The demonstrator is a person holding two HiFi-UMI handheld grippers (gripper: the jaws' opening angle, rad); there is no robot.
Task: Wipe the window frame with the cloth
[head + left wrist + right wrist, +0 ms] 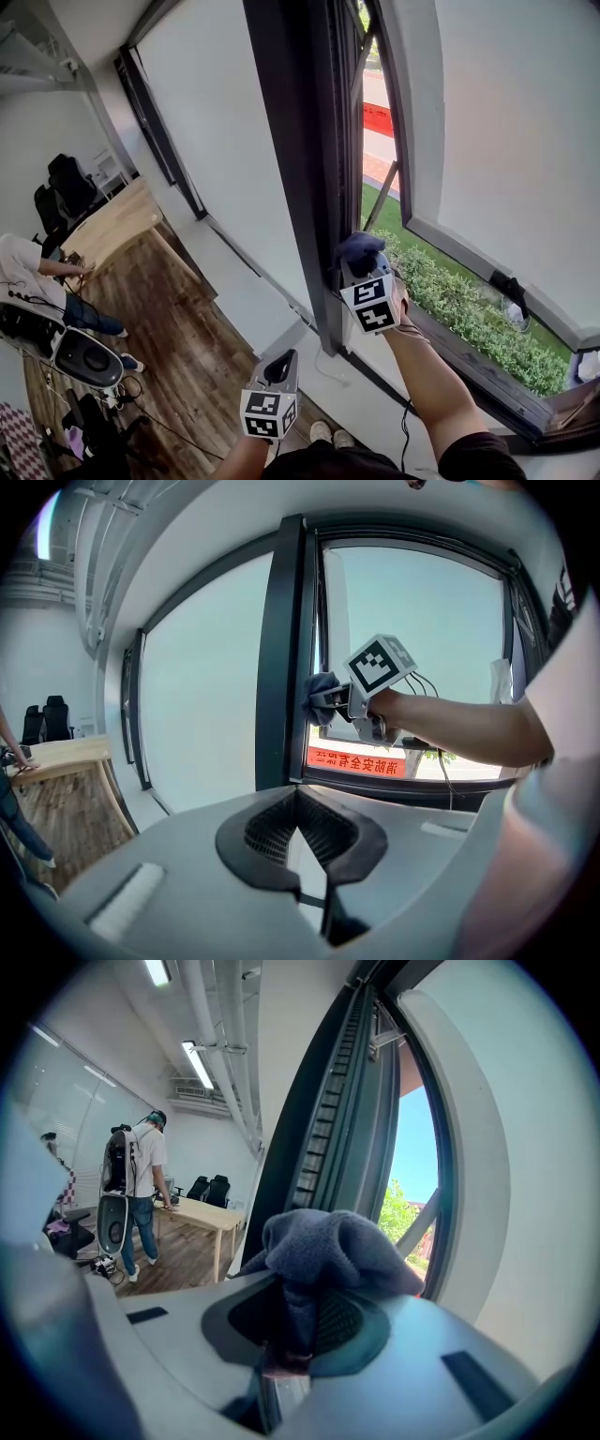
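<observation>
A dark grey-blue cloth (362,246) is bunched in my right gripper (360,259), which is shut on it and holds it against the dark vertical window frame (305,141) beside the open sash. The right gripper view shows the cloth (330,1247) spilling over the jaws, with the frame (328,1119) rising just behind it. My left gripper (280,367) hangs lower, in front of the wall below the window, jaws together and empty. In the left gripper view the jaws (298,829) meet, and the right gripper (330,697) presses the cloth (319,686) on the frame (279,658).
The open window sash (487,141) swings outward over a green hedge (469,309). A wooden table (112,225) and dark chairs (66,183) stand at the left. A person (28,277) bends by the table. Cables and equipment (84,361) lie on the wooden floor.
</observation>
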